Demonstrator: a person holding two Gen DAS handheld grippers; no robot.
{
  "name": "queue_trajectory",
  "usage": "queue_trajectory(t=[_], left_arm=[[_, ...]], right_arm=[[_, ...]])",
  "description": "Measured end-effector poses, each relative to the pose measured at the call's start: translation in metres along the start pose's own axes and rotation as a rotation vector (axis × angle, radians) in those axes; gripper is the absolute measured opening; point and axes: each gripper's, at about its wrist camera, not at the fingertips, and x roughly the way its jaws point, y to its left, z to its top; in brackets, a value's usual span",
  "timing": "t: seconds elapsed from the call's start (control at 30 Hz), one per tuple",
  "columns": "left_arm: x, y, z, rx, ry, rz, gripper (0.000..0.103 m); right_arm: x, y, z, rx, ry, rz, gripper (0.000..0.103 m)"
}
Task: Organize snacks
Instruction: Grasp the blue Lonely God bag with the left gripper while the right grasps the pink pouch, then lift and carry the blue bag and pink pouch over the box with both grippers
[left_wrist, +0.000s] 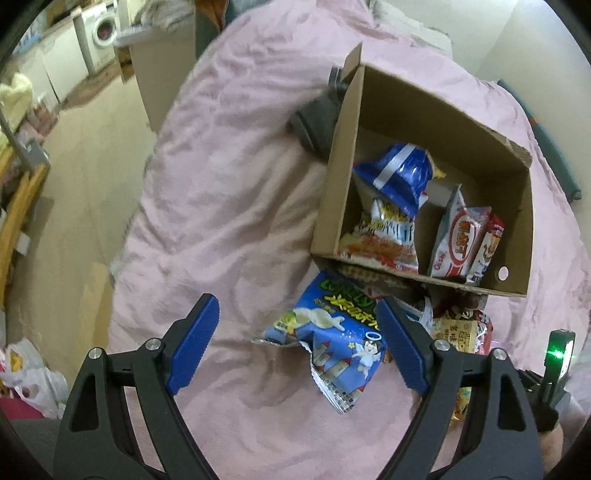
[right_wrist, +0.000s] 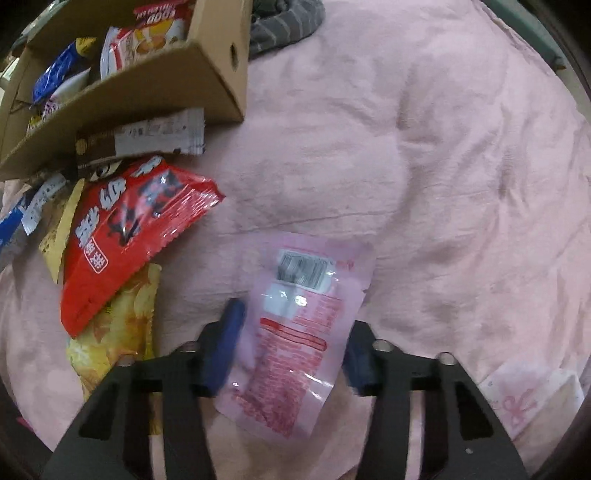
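Note:
The open cardboard box (left_wrist: 436, 110) stands on the pink blanket (left_wrist: 221, 184) with several snack bags in it, among them a blue bag (left_wrist: 399, 177) and a white-and-red pack (left_wrist: 461, 236). In front of the box lies a blue snack bag (left_wrist: 332, 343), between the wide-open fingers of my left gripper (left_wrist: 295, 301), untouched. In the right wrist view a pink packet (right_wrist: 295, 325) lies flat on the blanket, label side up. My right gripper (right_wrist: 295, 317) points down over it, its blue pads (right_wrist: 231, 339) against the packet's two long edges.
A red bag (right_wrist: 133, 236), a yellow chip bag (right_wrist: 122, 332) and a brown-and-white packet (right_wrist: 147, 136) lie by the box's corner (right_wrist: 221, 74). Grey striped cloth (right_wrist: 280, 26) sits behind the box. The floor and a washing machine (left_wrist: 99, 33) lie beyond the bed's left edge.

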Motion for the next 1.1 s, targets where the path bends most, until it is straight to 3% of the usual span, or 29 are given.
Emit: queue_trajectory(t=[0.13, 0.33, 0.53, 0.63, 0.8, 0.83, 0.87, 0.9, 0.97, 1.1], left_arm=[[0.031, -0.004, -0.002, -0.013, 0.107, -0.010, 0.085], [0.061, -0.020, -0.007, 0.037, 0.181, 0.033, 0.085], [0.080, -0.041, -0.034, 0.110, 0.310, -0.049, 0.085], [0.076, -0.054, -0.040, 0.181, 0.293, -0.049, 0.085], [0.085, -0.057, -0.043, 0.180, 0.309, -0.042, 0.084], [0.088, -0.055, -0.044, 0.176, 0.321, -0.041, 0.083], [0.091, -0.055, -0.045, 0.164, 0.332, -0.034, 0.075], [0.090, -0.050, -0.043, 0.157, 0.342, -0.029, 0.060], [0.089, -0.043, -0.039, 0.150, 0.359, -0.040, 0.049], [0.078, -0.045, -0.043, 0.173, 0.342, -0.051, 0.044]], right_arm=[[-0.019, -0.008, 0.001, 0.023, -0.066, 0.038, 0.036], [-0.051, -0.022, 0.002, 0.087, -0.175, 0.127, 0.035], [-0.058, -0.033, 0.007, 0.120, -0.192, 0.182, 0.035], [-0.062, -0.032, 0.007, 0.115, -0.201, 0.198, 0.035], [-0.064, -0.021, 0.009, 0.100, -0.204, 0.219, 0.034], [-0.063, -0.021, 0.010, 0.099, -0.203, 0.223, 0.034], [-0.063, -0.020, 0.011, 0.098, -0.204, 0.227, 0.034], [-0.064, -0.018, 0.011, 0.093, -0.204, 0.235, 0.034], [-0.064, -0.016, 0.013, 0.084, -0.206, 0.240, 0.034], [-0.066, -0.012, 0.013, 0.078, -0.207, 0.257, 0.034]])
